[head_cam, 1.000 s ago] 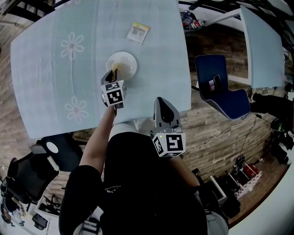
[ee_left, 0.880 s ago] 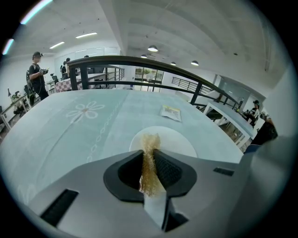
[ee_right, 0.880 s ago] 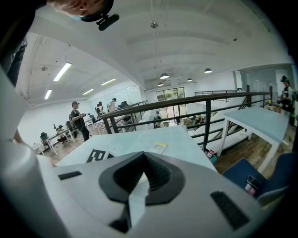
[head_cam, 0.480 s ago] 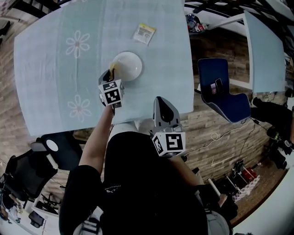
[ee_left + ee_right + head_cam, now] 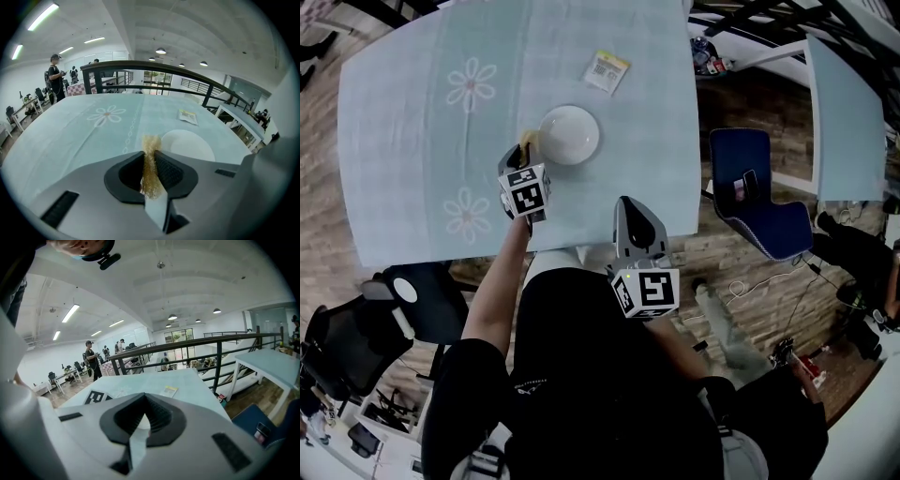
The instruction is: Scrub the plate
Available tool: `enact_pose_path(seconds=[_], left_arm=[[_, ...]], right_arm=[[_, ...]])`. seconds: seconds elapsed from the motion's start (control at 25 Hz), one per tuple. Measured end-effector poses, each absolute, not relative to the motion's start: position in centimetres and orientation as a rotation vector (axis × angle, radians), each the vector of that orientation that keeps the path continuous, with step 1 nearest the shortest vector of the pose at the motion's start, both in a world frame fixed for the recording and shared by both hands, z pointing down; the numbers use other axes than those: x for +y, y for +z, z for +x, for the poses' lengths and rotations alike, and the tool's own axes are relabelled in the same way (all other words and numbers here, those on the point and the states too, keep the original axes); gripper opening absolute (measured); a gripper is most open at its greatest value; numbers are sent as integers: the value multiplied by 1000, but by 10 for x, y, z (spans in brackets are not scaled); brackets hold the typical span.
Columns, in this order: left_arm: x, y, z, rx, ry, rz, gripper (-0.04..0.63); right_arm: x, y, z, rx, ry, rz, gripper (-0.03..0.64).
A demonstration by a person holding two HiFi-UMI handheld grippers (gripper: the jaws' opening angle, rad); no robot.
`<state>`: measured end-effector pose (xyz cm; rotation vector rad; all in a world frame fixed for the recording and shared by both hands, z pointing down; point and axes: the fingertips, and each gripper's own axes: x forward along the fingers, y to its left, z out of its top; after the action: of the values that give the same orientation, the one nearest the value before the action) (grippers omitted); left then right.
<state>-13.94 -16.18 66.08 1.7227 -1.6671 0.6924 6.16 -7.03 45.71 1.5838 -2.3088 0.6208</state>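
A plate (image 5: 569,134) is seen on the tabletop (image 5: 412,112), with a packet (image 5: 607,71) behind it to the right. A scrubber (image 5: 150,157), pinched in the left gripper's (image 5: 523,150) jaws, is held just beside the plate's left rim. The right gripper (image 5: 633,211) is held over the near edge.

Wood floor (image 5: 741,272), blue chair (image 5: 759,202)

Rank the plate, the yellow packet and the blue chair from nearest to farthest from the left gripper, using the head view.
1. The plate, just right of the left gripper, which grips a scouring pad.
2. The yellow packet, farther up the table, to the right.
3. The blue chair, off the table, far right.
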Motion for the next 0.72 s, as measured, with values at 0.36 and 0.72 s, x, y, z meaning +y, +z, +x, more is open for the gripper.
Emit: enact_pose_path(seconds=[0.36, 0.72], left_arm=[[-141, 652, -119, -1631, 627, 1736, 69], [-141, 652, -54, -1496, 631, 1831, 69]], right_arm=[[-63, 455, 66, -2314, 608, 1585, 9], [-56, 452, 88, -2263, 608, 1666, 9]])
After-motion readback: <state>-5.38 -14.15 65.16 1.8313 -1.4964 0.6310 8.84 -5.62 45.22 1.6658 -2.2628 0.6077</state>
